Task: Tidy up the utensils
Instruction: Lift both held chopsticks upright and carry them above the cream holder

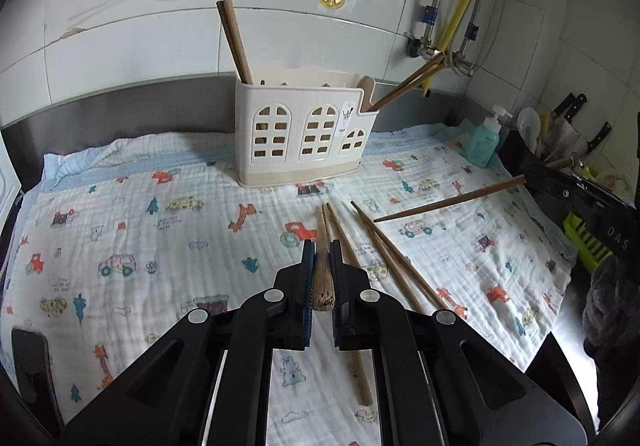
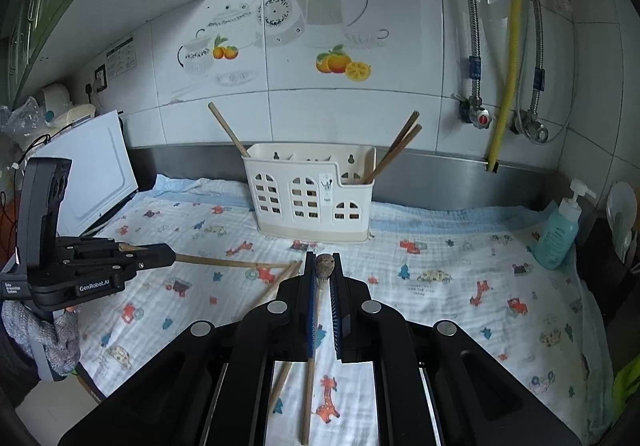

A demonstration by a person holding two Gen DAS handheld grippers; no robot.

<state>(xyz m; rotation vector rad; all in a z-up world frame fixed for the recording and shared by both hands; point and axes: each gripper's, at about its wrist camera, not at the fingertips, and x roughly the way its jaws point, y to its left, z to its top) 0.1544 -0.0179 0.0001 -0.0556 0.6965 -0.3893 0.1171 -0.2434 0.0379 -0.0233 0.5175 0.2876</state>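
Two grippers up, one chopstick apiece. The left gripper (image 1: 322,246) is clenched on a pale chopstick (image 1: 323,286), butt end facing the camera, tip pointing toward the cream holder (image 1: 304,134). The right gripper (image 2: 323,260) is likewise clamped on a darker chopstick (image 2: 322,266); from the left wrist view that stick (image 1: 448,198) juts out over the right side of the counter, clear of the patterned cloth (image 1: 160,246).

On the cloth, count three loose chopsticks (image 1: 384,258) lying near the middle, fanned toward the counter's front edge, though the left gripper hides part of them, so there may be another.

The holder stands at the back edge of the counter, against the steel splashback. Its left compartment carries what looks like a pair of chopsticks (image 2: 226,128) leaning left; the low right compartment carries two more (image 2: 396,146) leaning right toward the pipes.

A teal pump bottle (image 2: 558,234) sits at the counter's back right corner.

Both grippers point gently downward over the cloth, the left gripper's body (image 2: 88,266) showing at the counter's left edge in the right wrist view.
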